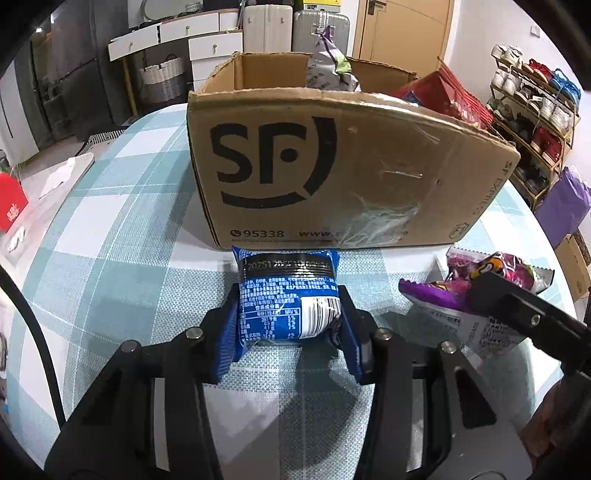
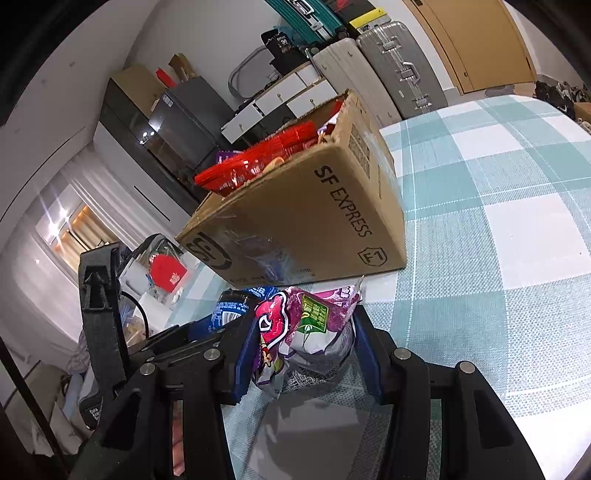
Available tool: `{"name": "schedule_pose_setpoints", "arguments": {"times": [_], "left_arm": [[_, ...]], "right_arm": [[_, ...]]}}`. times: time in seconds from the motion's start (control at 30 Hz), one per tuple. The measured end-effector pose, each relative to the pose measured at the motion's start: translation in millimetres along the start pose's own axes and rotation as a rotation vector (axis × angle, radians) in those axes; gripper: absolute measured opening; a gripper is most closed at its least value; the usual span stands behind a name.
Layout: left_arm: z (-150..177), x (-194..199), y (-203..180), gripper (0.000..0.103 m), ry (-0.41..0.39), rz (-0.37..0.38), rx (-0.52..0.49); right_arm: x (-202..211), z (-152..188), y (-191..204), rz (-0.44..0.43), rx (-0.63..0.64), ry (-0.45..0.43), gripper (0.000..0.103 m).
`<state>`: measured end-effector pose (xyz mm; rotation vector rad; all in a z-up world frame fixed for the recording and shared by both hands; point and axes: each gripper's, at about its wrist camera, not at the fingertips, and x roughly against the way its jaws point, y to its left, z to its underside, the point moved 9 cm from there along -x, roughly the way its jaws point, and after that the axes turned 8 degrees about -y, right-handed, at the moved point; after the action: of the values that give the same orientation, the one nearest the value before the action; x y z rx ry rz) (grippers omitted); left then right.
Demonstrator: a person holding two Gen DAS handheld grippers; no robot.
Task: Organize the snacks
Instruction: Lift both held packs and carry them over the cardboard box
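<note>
The blue snack packet (image 1: 289, 300) sits clamped between the blue pads of the left gripper (image 1: 288, 321), low over the teal-checked tablecloth (image 1: 122, 229) and just in front of the SF Express cardboard box (image 1: 332, 166). To its right, the purple snack bag (image 2: 303, 332) is pinched and crumpled in the right gripper (image 2: 304, 354) — also near the box's front lower corner. The box stands open on the table, holding red snack packs (image 2: 258, 162) and a purple-and-white bag (image 1: 332, 66); suitcases (image 1: 291, 26) line the far wall.
</note>
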<state>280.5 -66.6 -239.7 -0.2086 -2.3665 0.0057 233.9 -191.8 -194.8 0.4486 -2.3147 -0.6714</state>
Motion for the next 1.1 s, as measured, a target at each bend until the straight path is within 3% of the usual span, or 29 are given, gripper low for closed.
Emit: {"name": "schedule_pose_setpoints", "arguments": {"times": [0.67,0.93,1.1], "left_arm": [[7,15,0,0.044,0.005,0.022,0.014],[1,62,15,0.044,-0.034,0.049,0.037],[-10,98,36,0.044,-0.074,0.043,0.037]], "right_arm": [[0,-1,-1,-0.012,-0.005,-0.007,0.049],[2,0,8,0.013,0.055,-0.023,0.049],[16,6,18,-0.002,0.027,-0.029,0.049]]}}
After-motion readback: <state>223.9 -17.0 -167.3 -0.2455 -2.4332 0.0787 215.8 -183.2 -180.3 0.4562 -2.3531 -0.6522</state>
